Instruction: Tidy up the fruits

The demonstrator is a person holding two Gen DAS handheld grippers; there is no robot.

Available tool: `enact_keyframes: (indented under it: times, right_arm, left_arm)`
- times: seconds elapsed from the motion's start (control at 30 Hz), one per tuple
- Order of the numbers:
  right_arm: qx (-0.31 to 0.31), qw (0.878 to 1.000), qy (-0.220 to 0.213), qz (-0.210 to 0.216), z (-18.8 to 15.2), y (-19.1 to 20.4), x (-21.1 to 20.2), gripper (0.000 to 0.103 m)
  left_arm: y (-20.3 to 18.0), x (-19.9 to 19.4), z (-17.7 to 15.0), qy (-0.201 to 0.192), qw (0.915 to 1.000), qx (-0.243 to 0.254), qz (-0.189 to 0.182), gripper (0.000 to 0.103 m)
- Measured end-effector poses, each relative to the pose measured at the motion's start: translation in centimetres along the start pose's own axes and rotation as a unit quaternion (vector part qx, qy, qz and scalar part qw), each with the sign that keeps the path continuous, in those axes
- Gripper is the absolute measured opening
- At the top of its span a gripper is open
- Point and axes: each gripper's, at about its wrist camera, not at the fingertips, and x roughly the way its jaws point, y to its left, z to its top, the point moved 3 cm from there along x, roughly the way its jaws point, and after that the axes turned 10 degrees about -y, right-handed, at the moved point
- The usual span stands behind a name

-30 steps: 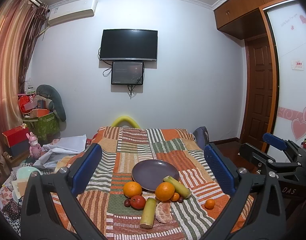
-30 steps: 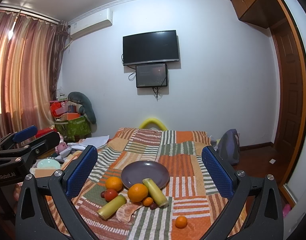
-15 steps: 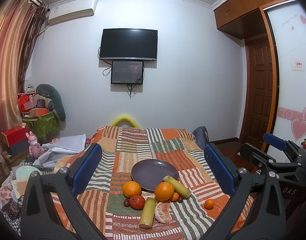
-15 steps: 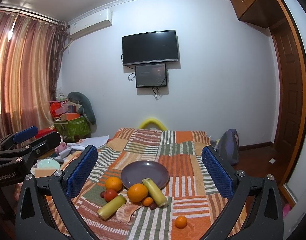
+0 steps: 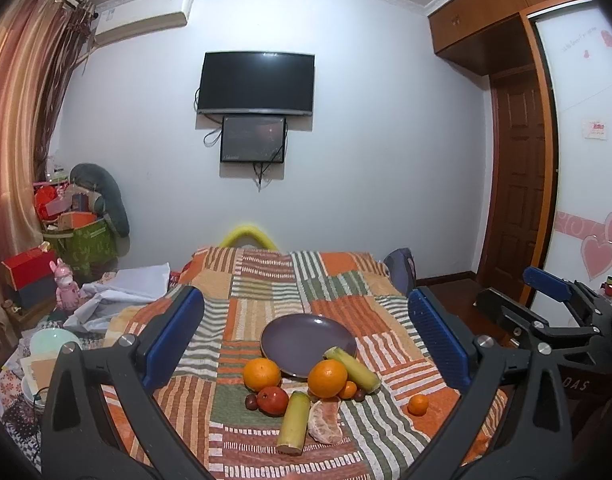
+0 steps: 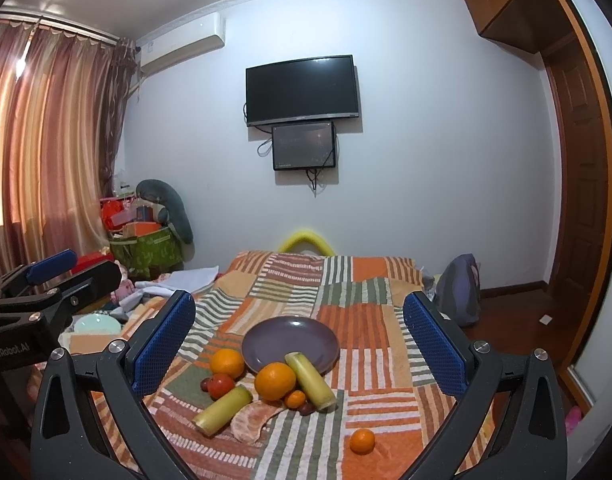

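Note:
An empty purple plate (image 5: 306, 336) (image 6: 290, 342) lies on a striped patchwork bedspread (image 5: 266, 280). In front of it lie two oranges (image 5: 262, 374) (image 5: 327, 378), a red fruit (image 5: 272, 400), two yellow-green cane pieces (image 5: 293, 422) (image 5: 351, 368), peeled orange segments (image 5: 325, 424), small dark fruits and a small tangerine (image 5: 418, 404) apart to the right. My left gripper (image 5: 306, 344) is open and empty, held above the bed short of the fruit. My right gripper (image 6: 298, 348) is open and empty too, at its right.
A cluttered pile of boxes, bags and cloth (image 5: 66, 240) lies left of the bed. A backpack (image 6: 459, 292) leans at the bed's right side. A door (image 5: 517, 200) and wardrobe stand at the right. A TV (image 5: 258, 82) hangs on the far wall.

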Motion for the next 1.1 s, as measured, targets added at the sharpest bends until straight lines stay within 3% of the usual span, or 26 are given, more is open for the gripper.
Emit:
enact_keyframes:
  times: [0.2, 0.33, 0.6, 0.77, 1.1]
  right_arm:
    - [-0.009, 1.0, 0.017, -0.024, -0.9, -0.8, 0.6, 0.102]
    - [-0.01, 0.998, 0.048, -0.028, -2.1, -1.7, 1.6, 0.09]
    - [0.004, 0.99, 0.134, -0.039, -6.2, -5.0, 3.7, 0.078]
    - [0.014, 0.978, 0.203, -0.044, -9.1, -7.4, 4.9, 0.078]
    - [0.04, 0.956, 0.289, -0.035, -13.8, -9.1, 6.1, 0.078]
  left_arm:
    - [0.6, 2.0, -1.2, 0.038, 0.9993, 0.0, 0.006, 0.102]
    - [1.2, 3.9, -2.7, 0.083, 0.9965, -0.01, -0.012, 0.083]
    - [1.6, 7.4, -6.3, 0.139, 0.9899, 0.006, -0.023, 0.083]
    - [1.8, 9.8, -9.8, 0.197, 0.9798, 0.02, -0.032, 0.08]
    - [2.6, 13.9, -17.1, 0.311, 0.9493, 0.009, -0.042, 0.05]
